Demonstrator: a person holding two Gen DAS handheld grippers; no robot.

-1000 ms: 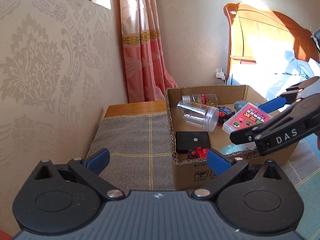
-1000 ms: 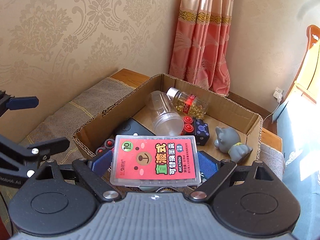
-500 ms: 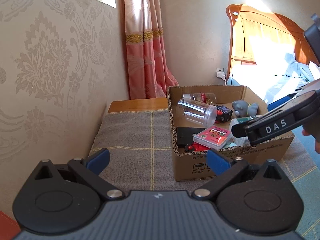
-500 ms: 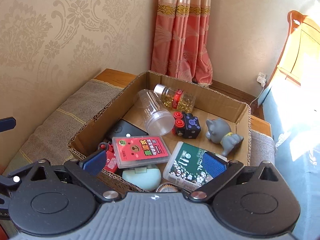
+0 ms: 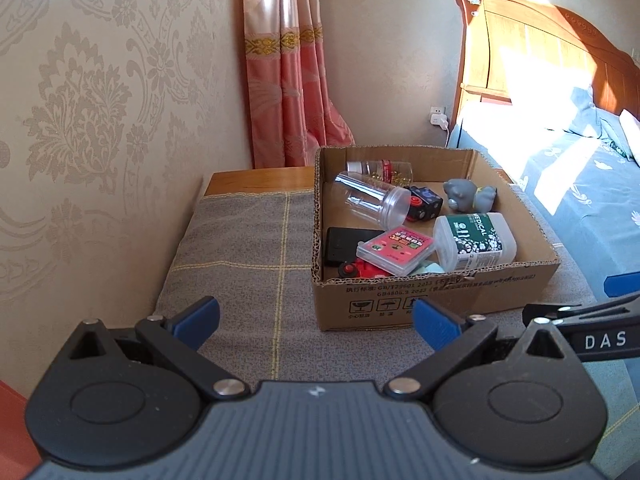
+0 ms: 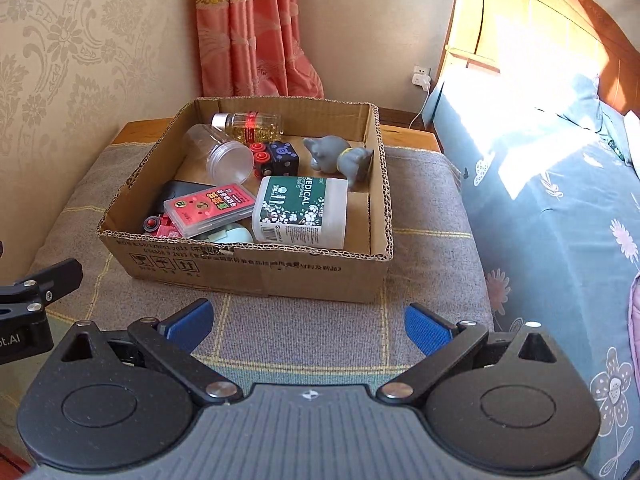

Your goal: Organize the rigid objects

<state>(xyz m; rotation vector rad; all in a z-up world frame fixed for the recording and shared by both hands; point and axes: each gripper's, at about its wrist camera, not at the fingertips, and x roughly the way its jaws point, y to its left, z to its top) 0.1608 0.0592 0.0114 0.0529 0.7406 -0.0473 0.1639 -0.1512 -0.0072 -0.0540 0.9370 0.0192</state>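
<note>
A cardboard box (image 5: pixel 436 300) (image 6: pixel 256 272) stands on a grey checked cloth. In it lie a pink refill case (image 5: pixel 394 250) (image 6: pixel 210 204), a green-label swab tub (image 5: pixel 474 240) (image 6: pixel 300 212), a clear jar (image 5: pixel 372 198) (image 6: pixel 224 154), a capsule bottle (image 6: pixel 250 124), a black cube with red knobs (image 6: pixel 276 158), a grey elephant toy (image 5: pixel 468 196) (image 6: pixel 340 156), a black flat box (image 5: pixel 340 244) and a red toy (image 5: pixel 356 270). My left gripper (image 5: pixel 316 318) and right gripper (image 6: pixel 308 326) are both open and empty, in front of the box.
The grey cloth (image 5: pixel 248 256) covers a wooden nightstand (image 5: pixel 256 180) against the patterned wall. A bed with a blue flowered cover (image 6: pixel 560 220) and wooden headboard (image 5: pixel 540 48) lies to the right. A pink curtain (image 5: pixel 288 72) hangs behind.
My right gripper let go of the pink refill case, which now lies in the box, and pulled back toward me. My left gripper also drew back from the box.
</note>
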